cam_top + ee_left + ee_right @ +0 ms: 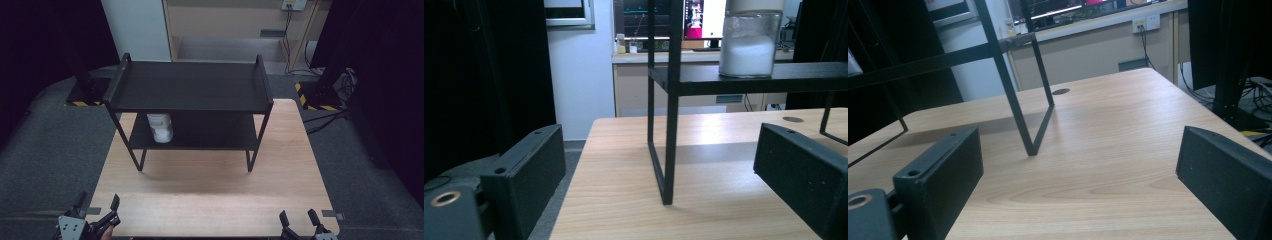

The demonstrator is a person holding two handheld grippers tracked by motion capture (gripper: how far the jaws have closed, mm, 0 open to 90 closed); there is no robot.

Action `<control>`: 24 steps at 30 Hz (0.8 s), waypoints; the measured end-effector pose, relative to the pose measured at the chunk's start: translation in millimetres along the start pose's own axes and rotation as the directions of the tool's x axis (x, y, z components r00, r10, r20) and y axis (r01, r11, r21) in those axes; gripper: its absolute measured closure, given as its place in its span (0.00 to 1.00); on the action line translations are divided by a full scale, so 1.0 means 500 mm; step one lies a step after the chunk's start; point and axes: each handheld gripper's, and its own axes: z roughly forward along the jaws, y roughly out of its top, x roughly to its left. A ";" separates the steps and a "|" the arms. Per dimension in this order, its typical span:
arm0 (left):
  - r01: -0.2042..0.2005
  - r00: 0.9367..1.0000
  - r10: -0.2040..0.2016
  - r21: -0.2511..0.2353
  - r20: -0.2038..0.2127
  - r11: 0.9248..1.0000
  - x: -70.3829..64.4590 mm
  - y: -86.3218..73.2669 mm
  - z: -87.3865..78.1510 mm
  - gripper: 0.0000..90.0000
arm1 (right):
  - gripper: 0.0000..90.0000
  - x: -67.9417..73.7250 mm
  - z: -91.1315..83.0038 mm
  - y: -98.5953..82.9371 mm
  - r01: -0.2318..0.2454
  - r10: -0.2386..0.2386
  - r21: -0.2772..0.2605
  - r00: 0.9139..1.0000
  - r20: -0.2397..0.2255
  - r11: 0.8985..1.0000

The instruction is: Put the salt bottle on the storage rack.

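Light wood formed the tabletop (215, 195), which occupied the centre of the high view and stood on grey carpet. A black two-tier metal rack (190, 87) stood on the far half of the tabletop, in the upper centre of the frame, with its four thin legs resting on the wood. A clear jar (160, 127) holding a white granular substance stood upright on the lower shelf, toward the left end of the rack and under the upper shelf.

The left gripper (97, 210) sat at the lower left corner of the high view, at the near left corner of the tabletop. Its fingers were spread wide and held nothing. In the left gripper view, the two black fingers (529, 170) rose from the lower left and lower right of the frame, with bare wood and one rack leg (668, 145) between them. The jar appeared at the upper right of that view, on the lower shelf.

The right gripper (299, 218) sat at the lower right of the high view, at the near edge of the tabletop. Its fingers were likewise spread and empty. In the right gripper view, the fingers (943, 175) framed open wood, with a rack leg (1018, 110) standing farther off at centre left.
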 end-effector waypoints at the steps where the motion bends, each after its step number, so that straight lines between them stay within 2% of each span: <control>1: 0.000 1.000 0.000 0.000 -0.002 1.000 0.002 0.000 0.001 0.06 | 0.05 -0.003 0.000 0.002 0.005 -0.005 0.001 1.000 0.003 1.000; 9: -0.011 1.000 0.011 0.011 -0.002 1.000 0.010 0.005 0.012 0.06 | 0.05 -0.030 0.006 0.021 0.034 -0.034 -0.016 0.999 0.024 0.999; 14: -0.011 1.000 0.011 0.014 -0.007 1.000 0.004 0.005 0.018 0.06 | 0.05 -0.041 0.017 0.025 0.030 -0.029 -0.030 0.999 0.020 0.999; 19: -0.010 1.000 0.010 0.012 -0.021 1.000 -0.005 0.006 0.018 0.06 | 0.05 -0.045 0.025 0.024 0.022 -0.022 -0.050 1.000 0.009 0.999; 24: -0.002 1.000 0.003 0.010 -0.031 1.000 -0.012 0.007 0.018 0.06 | 0.05 -0.041 0.030 0.014 0.011 -0.011 -0.049 1.000 -0.002 0.999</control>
